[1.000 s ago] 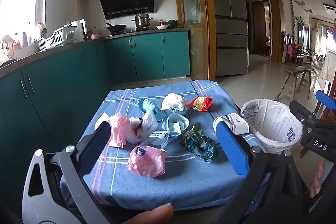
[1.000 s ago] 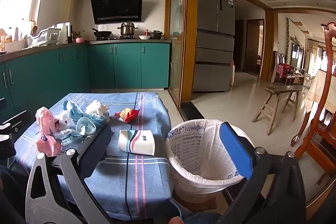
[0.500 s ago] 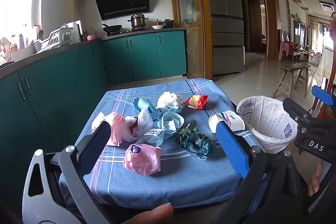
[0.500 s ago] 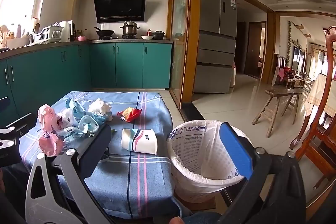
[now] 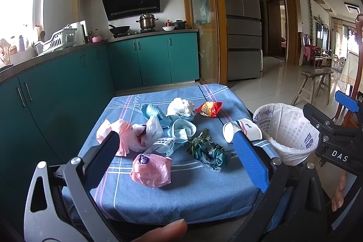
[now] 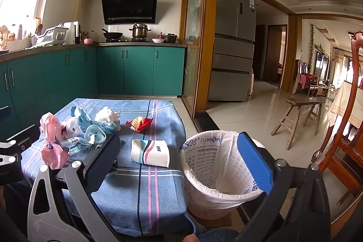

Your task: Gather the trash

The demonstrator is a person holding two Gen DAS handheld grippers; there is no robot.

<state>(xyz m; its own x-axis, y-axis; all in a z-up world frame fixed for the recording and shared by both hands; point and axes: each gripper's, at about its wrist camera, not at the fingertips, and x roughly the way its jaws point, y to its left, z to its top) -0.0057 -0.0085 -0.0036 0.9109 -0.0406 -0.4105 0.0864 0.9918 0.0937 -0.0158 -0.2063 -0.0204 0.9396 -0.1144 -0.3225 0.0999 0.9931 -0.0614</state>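
Both claws are pulling back a little from the table since the earlier pictures, so the trash is looking a bit farther off now. Nothing on the cloth is moving.

Nearest to us, the left claw (image 5: pixel 177 158) is hanging wide open and holding nothing. It is hovering over the near edge of the table (image 5: pixel 192 196). Right between its two fingers, and a little beyond them, the pink bag (image 5: pixel 150 170) is lying, the closest piece of trash. Just to the right of it the dark green wrapper (image 5: pixel 207 154) is sitting crumpled.

The right claw (image 6: pixel 183 162) is also standing wide open and empty. The paper cup (image 6: pixel 150 152) is lying on its side between its fingers, near the right edge of the table. The trash bin (image 6: pixel 217 176) is waiting just beside the table on the right, under the blue finger. I am seeing only its white bag inside, so it is looking empty.

Farther back, the white and blue bits (image 5: pixel 181 130) are piling up in the middle with the pale pink bag (image 5: pixel 120 135) on the left. Farthest away, the white tissue (image 5: pixel 181 106) and the red snack packet (image 5: pixel 208 108) are lying side by side.

So I am thinking the job is only starting. All the trash is waiting on the table, and every piece is needing to go into the bin.
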